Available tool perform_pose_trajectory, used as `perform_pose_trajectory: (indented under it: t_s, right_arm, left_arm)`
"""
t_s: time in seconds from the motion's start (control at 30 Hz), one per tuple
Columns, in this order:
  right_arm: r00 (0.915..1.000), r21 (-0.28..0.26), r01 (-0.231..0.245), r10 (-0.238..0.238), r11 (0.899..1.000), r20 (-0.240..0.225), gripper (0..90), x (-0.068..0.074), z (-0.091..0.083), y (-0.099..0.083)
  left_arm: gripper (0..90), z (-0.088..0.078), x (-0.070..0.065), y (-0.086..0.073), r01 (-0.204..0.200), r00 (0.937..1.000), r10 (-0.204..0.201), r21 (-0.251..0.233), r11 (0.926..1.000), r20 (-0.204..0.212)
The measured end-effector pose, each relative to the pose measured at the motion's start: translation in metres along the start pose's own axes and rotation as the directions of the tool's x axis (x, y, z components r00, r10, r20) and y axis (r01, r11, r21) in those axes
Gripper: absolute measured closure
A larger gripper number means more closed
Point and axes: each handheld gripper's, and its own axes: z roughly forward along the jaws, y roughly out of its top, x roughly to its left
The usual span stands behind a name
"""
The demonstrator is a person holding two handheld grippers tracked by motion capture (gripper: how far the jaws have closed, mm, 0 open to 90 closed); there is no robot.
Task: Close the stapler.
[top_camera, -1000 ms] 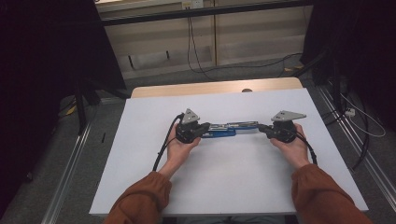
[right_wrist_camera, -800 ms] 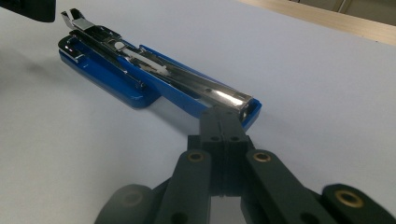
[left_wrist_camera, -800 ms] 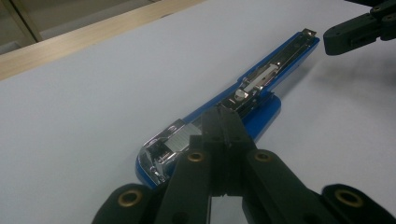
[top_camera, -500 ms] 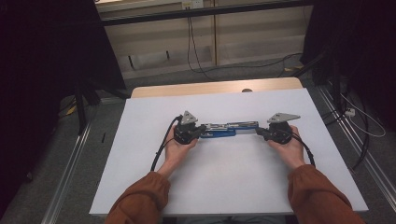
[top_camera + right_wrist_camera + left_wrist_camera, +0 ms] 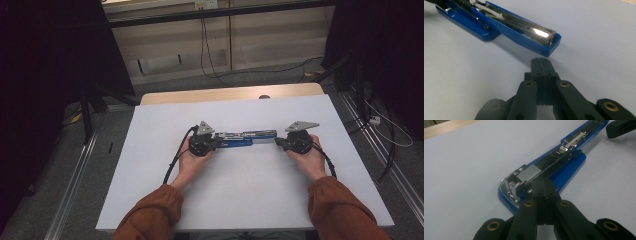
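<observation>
A blue stapler [image 5: 245,138] lies swung open and flat along the middle of the white table top [image 5: 150,150], its metal staple channel facing up. In the left gripper view my left gripper [image 5: 543,185] is shut with nothing between its jaws. Its tip is pressed against the hinge end of the stapler [image 5: 564,162]. In the right gripper view my right gripper [image 5: 541,62] is shut too and empty. It sits on the table a short gap from the stapler's [image 5: 524,27] other blue end. From above, the left gripper [image 5: 218,142] and right gripper [image 5: 278,142] face each other along the stapler.
The person's hands and orange sleeves [image 5: 155,215] come in from the near edge. A strip of bare wood [image 5: 225,94] shows at the table's far side. Black cables [image 5: 172,165] trail from the grippers. Dark stands and floor rails [image 5: 75,170] flank the table.
The right gripper has edged slightly left, toward the stapler's free end. The left gripper and the stapler have stayed put.
</observation>
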Motion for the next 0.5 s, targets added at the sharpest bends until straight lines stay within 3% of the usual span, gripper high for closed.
perform_pose_trajectory:
  t_s: [0.4,0.5]
  right_arm:
    - [1.0,0.027,0.0,-0.001,1.0,0.009,90.0,0.0004,0.0038,0.0018]
    - [0.9997,0.038,0.018,-0.018,0.999,0.018,90.0,0.0021,0.0053,0.0033]
  left_arm:
    - [90.0,0.0,0.0008,-0.0021,0.027,0.9996,-0.027,-0.011,0.9996,0.012]
    - [90.0,-0.0005,0.0012,-0.0019,-0.004,1.0,0.004,-0.011,0.9999,-0.002]
